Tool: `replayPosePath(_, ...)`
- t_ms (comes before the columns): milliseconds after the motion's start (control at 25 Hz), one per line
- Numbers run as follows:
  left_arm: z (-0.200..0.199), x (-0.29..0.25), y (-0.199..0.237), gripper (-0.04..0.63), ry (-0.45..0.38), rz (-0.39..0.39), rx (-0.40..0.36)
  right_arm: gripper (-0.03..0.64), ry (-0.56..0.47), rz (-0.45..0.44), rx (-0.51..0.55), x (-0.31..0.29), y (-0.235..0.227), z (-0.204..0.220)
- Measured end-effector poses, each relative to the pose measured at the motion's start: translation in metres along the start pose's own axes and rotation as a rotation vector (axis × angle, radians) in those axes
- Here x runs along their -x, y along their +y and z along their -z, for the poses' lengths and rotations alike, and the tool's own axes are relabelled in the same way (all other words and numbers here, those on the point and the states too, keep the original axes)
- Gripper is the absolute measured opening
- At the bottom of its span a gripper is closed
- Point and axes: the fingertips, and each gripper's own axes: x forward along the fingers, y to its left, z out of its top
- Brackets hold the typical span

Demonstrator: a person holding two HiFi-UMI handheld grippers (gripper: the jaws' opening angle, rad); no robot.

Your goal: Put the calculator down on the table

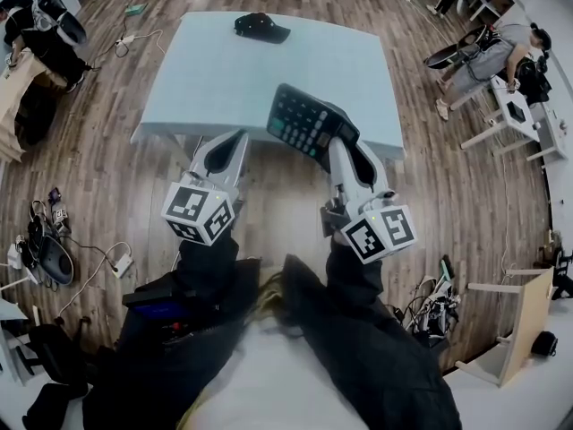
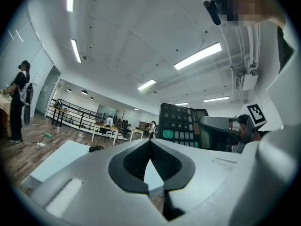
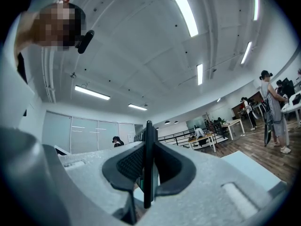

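Right gripper [image 1: 343, 143] has the calculator [image 1: 309, 122]. Its jaws are clamped on the slim black body, and that gripper's own view shows it edge-on, pinched between the two dark pads. In the head view the calculator sits tilted at the gripper's tip, keys facing up and toward 9 o'clock. It hangs over the near edge of the pale table [image 1: 224, 70], at about 5 o'clock on the tabletop. Whether it touches the surface I can't tell, though the left gripper view shows it raised, with the ceiling behind it.

Left gripper [image 1: 235, 138] sits at 9 o'clock from the right one, well apart from the calculator. Its jaws are pressed together with nothing between them. Both grippers point toward 12 o'clock, side by side at the table's near edge.

Up at 12 o'clock on the far end of the table lies a black cap [image 1: 261, 27], on its own. A wooden floor [image 1: 116, 177] runs all around. A person [image 1: 488, 56] bends over at 2 o'clock, and another person [image 1: 36, 34] stands at 10 o'clock.
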Motion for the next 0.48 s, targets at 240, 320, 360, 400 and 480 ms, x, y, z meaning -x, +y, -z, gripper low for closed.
replayPosePath(240,0.005,0.0,0.004,-0.005,0.016,0.016,0.002,0.053,0.005,0.015,-0.015,-0.002,-0.001,0.009)
replayPosePath(320,0.007,0.001,0.005,-0.005,0.021,0.018,0.004,0.053,0.008,0.023,-0.023,-0.002,-0.002,0.012)
replayPosePath(360,0.008,0.001,0.006,-0.005,0.023,0.018,0.006,0.052,0.01,0.026,-0.028,-0.002,-0.003,0.013)
replayPosePath(400,0.01,0.002,0.008,-0.005,0.026,0.017,0.009,0.053,0.013,0.029,-0.033,-0.002,-0.003,0.015)
replayPosePath(480,0.013,0.002,0.012,-0.005,0.031,0.012,0.019,0.053,0.021,0.033,-0.04,-0.004,-0.004,0.019)
